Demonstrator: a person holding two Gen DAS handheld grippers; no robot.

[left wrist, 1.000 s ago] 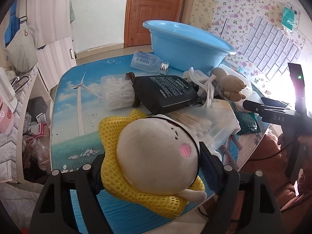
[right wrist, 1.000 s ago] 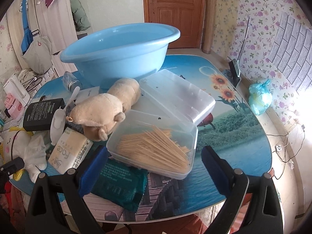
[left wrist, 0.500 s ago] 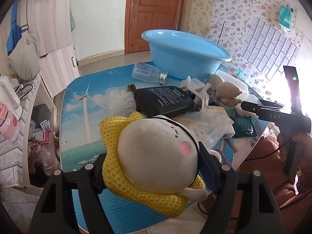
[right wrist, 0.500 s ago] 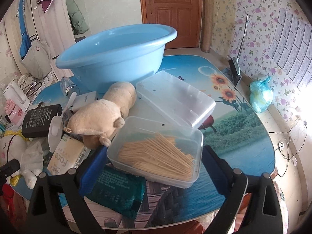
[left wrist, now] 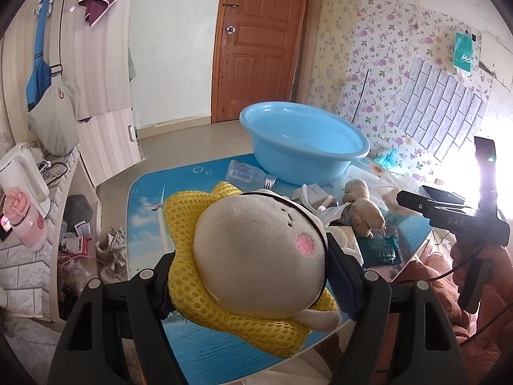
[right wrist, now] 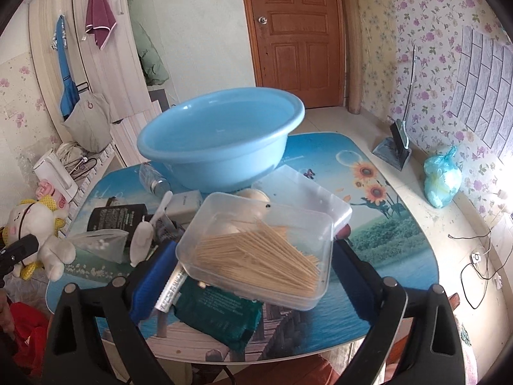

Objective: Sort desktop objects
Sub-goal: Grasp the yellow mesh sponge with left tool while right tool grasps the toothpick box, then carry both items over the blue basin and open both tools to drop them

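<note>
Plush (left wrist: 256, 256): pinched between left gripper (left wrist: 253, 276) fingers, raised over surface (left wrist: 144, 205). Toothpick box (right wrist: 256, 250): clamped between right gripper (right wrist: 253, 276) fingers, lifted above the clutter, near blue basin (right wrist: 221, 144).

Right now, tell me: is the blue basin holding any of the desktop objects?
No, the blue basin shows only its bare inside.

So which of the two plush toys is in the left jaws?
The white round-headed plush with the yellow mesh collar, clamped in the left gripper. The tan plush lies on the table beyond.
</note>
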